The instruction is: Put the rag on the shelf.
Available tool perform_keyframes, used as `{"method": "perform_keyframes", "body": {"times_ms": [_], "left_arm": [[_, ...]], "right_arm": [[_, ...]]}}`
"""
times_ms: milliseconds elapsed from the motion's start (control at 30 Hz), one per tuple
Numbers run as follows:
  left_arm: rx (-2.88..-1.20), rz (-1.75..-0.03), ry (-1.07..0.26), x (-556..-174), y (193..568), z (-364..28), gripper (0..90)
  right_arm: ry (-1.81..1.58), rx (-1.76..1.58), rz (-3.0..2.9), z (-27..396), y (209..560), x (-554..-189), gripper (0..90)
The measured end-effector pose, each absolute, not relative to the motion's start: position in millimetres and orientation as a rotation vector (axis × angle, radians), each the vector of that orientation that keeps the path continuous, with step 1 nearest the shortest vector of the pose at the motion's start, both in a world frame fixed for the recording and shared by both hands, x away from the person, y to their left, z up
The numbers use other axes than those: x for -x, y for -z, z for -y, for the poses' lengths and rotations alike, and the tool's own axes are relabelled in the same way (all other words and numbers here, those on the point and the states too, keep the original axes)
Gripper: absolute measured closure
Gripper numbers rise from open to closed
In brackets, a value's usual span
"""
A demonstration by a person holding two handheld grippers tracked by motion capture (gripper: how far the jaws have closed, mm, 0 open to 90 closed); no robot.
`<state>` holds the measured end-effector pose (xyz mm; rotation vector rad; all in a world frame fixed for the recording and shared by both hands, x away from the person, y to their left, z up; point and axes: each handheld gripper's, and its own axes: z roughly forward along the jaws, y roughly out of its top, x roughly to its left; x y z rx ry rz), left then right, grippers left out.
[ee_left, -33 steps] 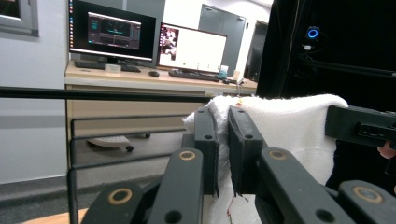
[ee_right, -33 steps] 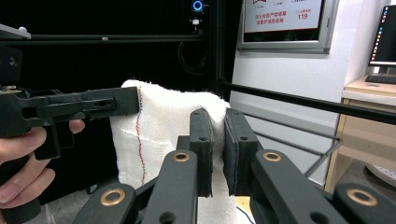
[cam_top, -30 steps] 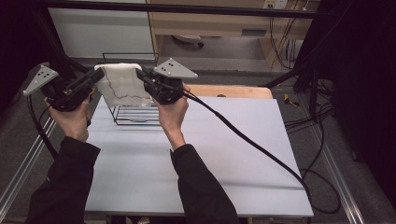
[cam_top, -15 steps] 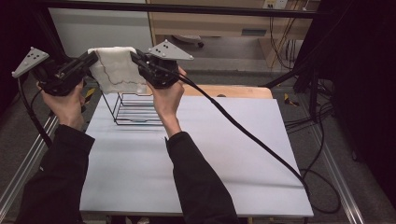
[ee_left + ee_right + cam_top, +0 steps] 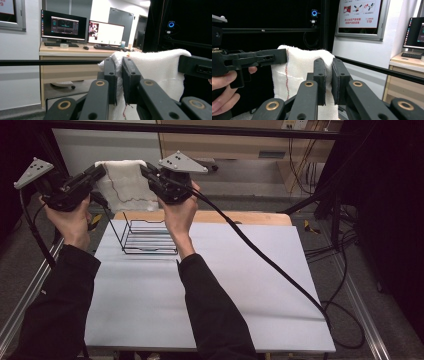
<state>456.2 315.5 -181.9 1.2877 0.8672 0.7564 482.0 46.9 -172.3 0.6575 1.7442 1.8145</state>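
Observation:
A white towel [image 5: 122, 184] with a thin red stitched line hangs stretched between my two grippers, held high above the back left of the table. My left gripper [image 5: 100, 170] is shut on the towel's left top corner; in the left gripper view the cloth [image 5: 160, 67] is pinched between the jaws of the left gripper [image 5: 119, 80]. My right gripper [image 5: 145, 170] is shut on the right top corner, and the right gripper view shows the towel [image 5: 299, 70] clamped in the right gripper [image 5: 328, 80]. A black wire rack [image 5: 147, 237] stands on the table below the towel.
The white table [image 5: 240, 285] has a wooden strip along its far edge. The right gripper's cable [image 5: 270, 265] trails across the table to the right edge. Behind stand a desk with monitors [image 5: 65, 26] and a dark frame bar [image 5: 200, 129].
Both hands have risen with the towel, lifting it off the wire rack; the rack now stands uncovered on the table. Both grips are unchanged.

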Motion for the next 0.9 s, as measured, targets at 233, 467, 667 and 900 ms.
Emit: {"method": "perform_keyframes", "body": {"times_ms": [233,467,667,900], "left_arm": [[-1.292,-0.866,-0.771,-464,171,-315,82.4],[-1.289,-0.879,-0.767,-472,166,-317,82.4],[-1.305,-0.898,-0.787,-481,162,-319,82.4],[-1.319,-0.909,-0.797,-493,158,-320,82.4]], "right_arm": [[-1.812,-0.654,-1.736,-48,163,-490,83.3],[-1.796,-0.665,-1.74,-51,158,-497,83.3],[-1.782,-0.674,-1.743,-56,153,-505,83.3],[-1.775,-0.682,-1.747,-59,152,-517,83.2]]}}
